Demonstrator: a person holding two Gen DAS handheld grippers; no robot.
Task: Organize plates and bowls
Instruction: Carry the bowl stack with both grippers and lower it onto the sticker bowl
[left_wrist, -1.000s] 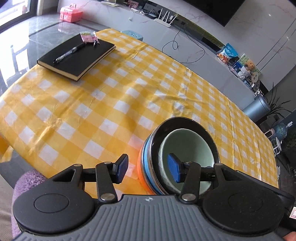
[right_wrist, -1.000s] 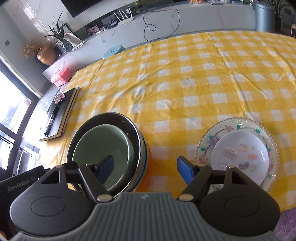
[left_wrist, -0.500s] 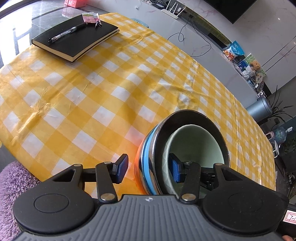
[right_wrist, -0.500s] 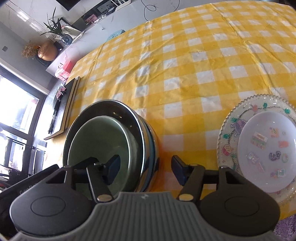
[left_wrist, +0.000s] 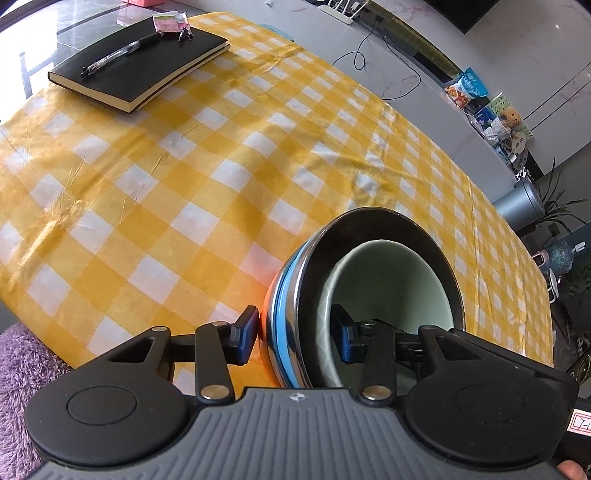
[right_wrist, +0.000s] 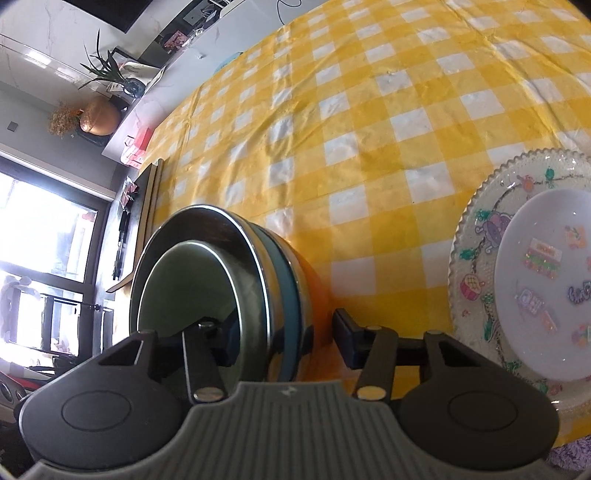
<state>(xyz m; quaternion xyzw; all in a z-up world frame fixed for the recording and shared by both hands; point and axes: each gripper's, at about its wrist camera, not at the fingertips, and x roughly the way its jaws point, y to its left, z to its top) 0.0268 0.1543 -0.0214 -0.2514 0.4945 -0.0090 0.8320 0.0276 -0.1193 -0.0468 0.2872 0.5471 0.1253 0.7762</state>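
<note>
Bowl stack (left_wrist: 291, 325) on table (left_wrist: 184, 184): left tool (left_wrist: 293, 338) and right tool (right_wrist: 288, 341) straddle its wall, jaws just closing, pads apparently not yet pressing; plate (right_wrist: 476, 266) at 3 o'clock.

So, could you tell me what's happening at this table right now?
A person is working two handheld grippers on a nested stack of bowls. The left gripper and right gripper each straddle the stack's wall, one finger inside, one outside, jaws just closing. Two stacked plates sit to the right.

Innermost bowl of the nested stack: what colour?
Pale green innermost bowl; clearest in the left wrist view.
</note>
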